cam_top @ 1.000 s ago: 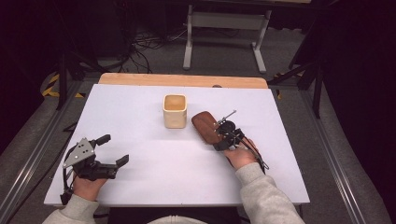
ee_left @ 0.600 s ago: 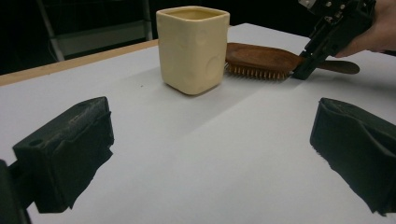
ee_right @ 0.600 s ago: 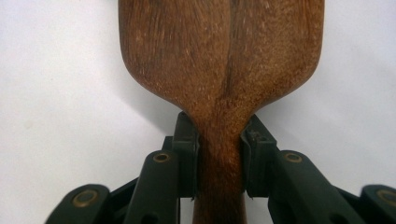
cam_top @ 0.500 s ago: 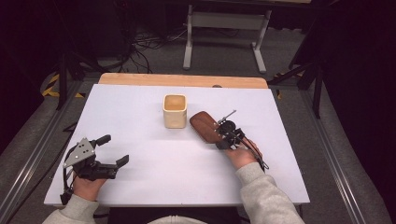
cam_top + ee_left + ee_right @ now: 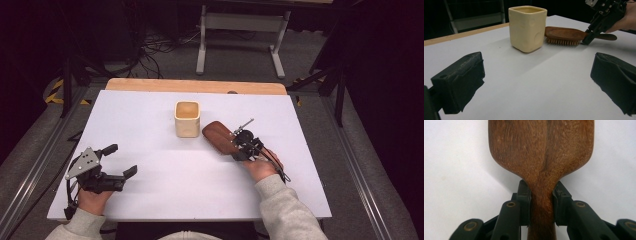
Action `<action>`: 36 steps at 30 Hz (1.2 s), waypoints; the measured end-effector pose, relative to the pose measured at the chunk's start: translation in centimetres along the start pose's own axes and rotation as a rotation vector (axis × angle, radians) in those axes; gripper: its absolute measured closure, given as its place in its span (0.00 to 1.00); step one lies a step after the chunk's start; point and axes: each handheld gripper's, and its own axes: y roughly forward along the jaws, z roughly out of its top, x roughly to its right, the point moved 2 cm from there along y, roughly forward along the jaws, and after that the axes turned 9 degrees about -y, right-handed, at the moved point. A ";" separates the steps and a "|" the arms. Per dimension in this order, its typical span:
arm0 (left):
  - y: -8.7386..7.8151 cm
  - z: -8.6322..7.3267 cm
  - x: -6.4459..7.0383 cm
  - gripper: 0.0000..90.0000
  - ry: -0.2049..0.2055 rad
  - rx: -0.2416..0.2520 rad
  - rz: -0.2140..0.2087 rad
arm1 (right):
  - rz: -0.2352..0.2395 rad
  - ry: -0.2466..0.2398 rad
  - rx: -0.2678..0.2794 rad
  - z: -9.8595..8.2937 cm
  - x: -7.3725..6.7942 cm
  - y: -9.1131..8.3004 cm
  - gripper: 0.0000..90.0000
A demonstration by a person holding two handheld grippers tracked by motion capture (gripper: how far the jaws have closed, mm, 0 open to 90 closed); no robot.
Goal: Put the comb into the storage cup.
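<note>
Wooden hairbrush (image 5: 220, 137) nudged toward cup (image 5: 187, 119), right claw (image 5: 541, 202) clamped on it; left claw (image 5: 534, 82) apart over white table (image 5: 150, 115).

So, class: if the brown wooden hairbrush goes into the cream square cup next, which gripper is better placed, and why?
Right. The right gripper already clamps the brown wooden hairbrush beside the cream square cup; the left gripper waits open, far off.

Light: bright and even on the white table (image 5: 150, 115); surroundings dim to black.
Shadows: soft, falling toward the camera under the cream cup (image 5: 527, 27) and wooden hairbrush (image 5: 564, 33).
Glare: none on the tabletop.
Focus: left gripper view's near jaws soft; right gripper view's wood grain sharp.
Sharpness: high view grainy.
</note>
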 end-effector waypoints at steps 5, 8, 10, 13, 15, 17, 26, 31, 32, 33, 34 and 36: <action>0.1 0.0 0.0 0.00 0.001 0.000 -0.003 | -0.006 -0.022 0.034 -0.3 -0.2 -0.9 0.81; 0.1 0.0 0.1 0.00 -0.001 -0.001 -0.005 | -0.005 -0.034 0.075 -0.6 -0.4 -2.0 0.81; 0.1 0.0 0.1 0.00 0.004 0.000 -0.009 | -0.006 -0.040 0.092 -0.7 -0.5 -2.5 0.81; 0.1 0.0 0.1 0.00 -0.002 0.000 -0.014 | -0.009 -0.056 0.130 -0.9 -0.8 -3.3 0.81; 0.1 0.0 0.1 0.00 -0.004 -0.001 -0.019 | -0.011 -0.072 0.166 -1.0 -1.0 -3.8 0.81; 0.1 0.0 0.1 0.00 0.002 -0.002 -0.012 | -0.015 -0.090 0.206 -1.0 -1.2 -4.3 0.80; 0.2 0.0 0.2 0.00 -0.010 -0.016 -0.039 | -0.020 -0.182 0.368 -1.0 -2.9 -6.1 0.80; 0.1 0.0 0.2 0.00 -0.004 -0.017 -0.036 | -0.012 -0.210 0.459 -1.1 -3.6 -6.5 0.80; 0.1 0.0 0.2 0.00 -0.009 -0.019 -0.042 | -0.015 -0.215 0.473 -1.2 -3.7 -6.6 0.80; 0.1 0.0 0.2 0.00 -0.006 -0.019 -0.041 | -0.013 -0.222 0.490 -1.2 -3.9 -6.6 0.80; 0.1 0.0 0.2 0.01 -0.004 -0.020 -0.040 | -0.015 -0.228 0.506 -1.2 -4.0 -6.6 0.80; 0.1 0.0 0.2 0.01 -0.006 -0.021 -0.037 | -0.013 -0.235 0.524 -1.3 -4.1 -6.7 0.80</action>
